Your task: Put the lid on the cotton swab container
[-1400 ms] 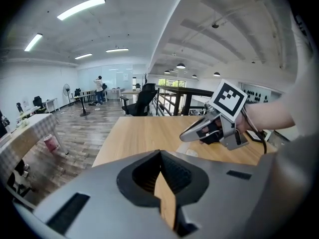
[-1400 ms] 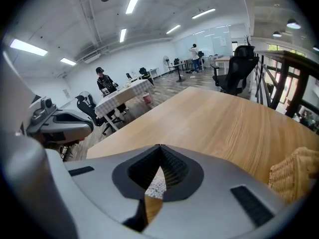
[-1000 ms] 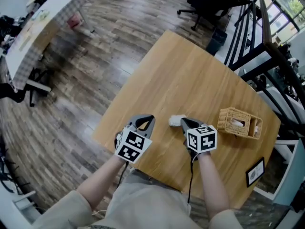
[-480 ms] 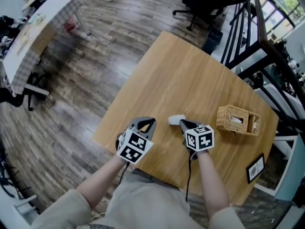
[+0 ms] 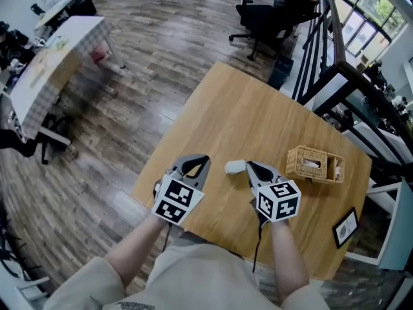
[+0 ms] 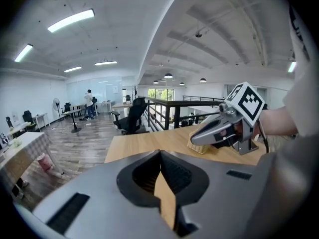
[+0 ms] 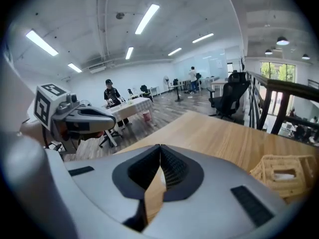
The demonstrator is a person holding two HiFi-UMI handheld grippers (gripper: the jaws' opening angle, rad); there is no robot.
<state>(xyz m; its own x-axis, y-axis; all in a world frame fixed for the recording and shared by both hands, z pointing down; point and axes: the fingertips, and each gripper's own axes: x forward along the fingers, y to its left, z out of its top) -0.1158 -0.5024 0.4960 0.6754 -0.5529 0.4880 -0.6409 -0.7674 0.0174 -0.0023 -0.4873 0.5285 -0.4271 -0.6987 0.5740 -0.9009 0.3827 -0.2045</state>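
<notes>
Head view: a person is holding two handheld grippers over the near edge of a wooden table. The left gripper is hovering near the table's left corner, and its marker cube is facing the camera. The left gripper view is showing its jaws pressed together at the tips, with nothing between them; only table wood is showing through the gap below. The right gripper is pointing toward a small white container, which is lying on the table just beside the jaw tips and between the two grippers. It is too small to tell whether a lid is sitting on it. The right gripper view is likewise showing closed, empty jaws meeting at the tips.

A wicker basket is resting on the table to the right of the right gripper, apart from it. A framed card is lying near the table's right edge. Black office chairs are standing on the wood floor beyond the table, and a cloth-covered table is standing at far left.
</notes>
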